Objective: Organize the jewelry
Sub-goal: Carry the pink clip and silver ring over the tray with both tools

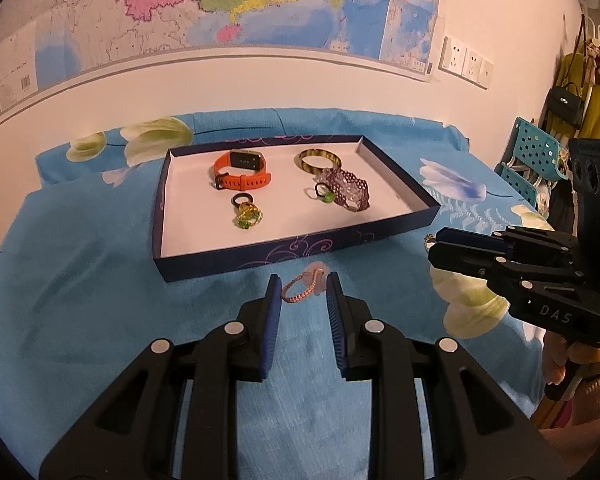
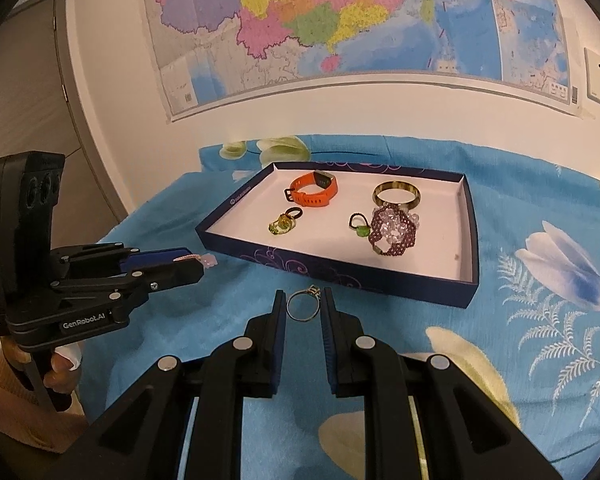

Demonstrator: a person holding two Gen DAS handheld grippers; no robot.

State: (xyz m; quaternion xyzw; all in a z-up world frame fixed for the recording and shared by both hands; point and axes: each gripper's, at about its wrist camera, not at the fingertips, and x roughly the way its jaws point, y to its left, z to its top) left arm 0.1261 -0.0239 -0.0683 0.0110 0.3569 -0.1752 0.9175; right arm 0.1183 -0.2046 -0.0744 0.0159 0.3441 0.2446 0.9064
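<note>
The left gripper [image 1: 304, 286], nearest the left wrist camera, is hovering low over the blue floral cloth [image 1: 80, 320] with its blue-padded fingers spread apart. A small pink braided bracelet [image 1: 300, 290] with a pale pink charm is lying on the cloth between the fingertips, touching neither pad as far as can be seen, just in front of the near wall of the tray [image 1: 260, 258].

In the right wrist view, the right gripper [image 2: 303, 300] is likewise sitting just in front of that tray [image 2: 340, 276], its jaws held apart. A thin metal ring [image 2: 303, 307] with a small stone setting is resting on the cloth between the fingers; whether either pad is touching it cannot be told.

Inside the tray, an orange watch [image 1: 242, 172] is lying toward the far left. A gold-brown bangle [image 1: 319, 160] is sitting toward the far right, and a purple beaded bracelet [image 1: 346, 190] is lying just in front of it, touching or overlapping its near edge. A small ring with a green stone [image 1: 323, 195] is lying against the beaded bracelet's left side. A black ring [image 1: 243, 200] and a gold-and-green ring [image 1: 249, 216] are sitting together in front of the watch.

Behind the tray, a coloured map [image 1: 220, 8] is hanging on the wall.
</note>
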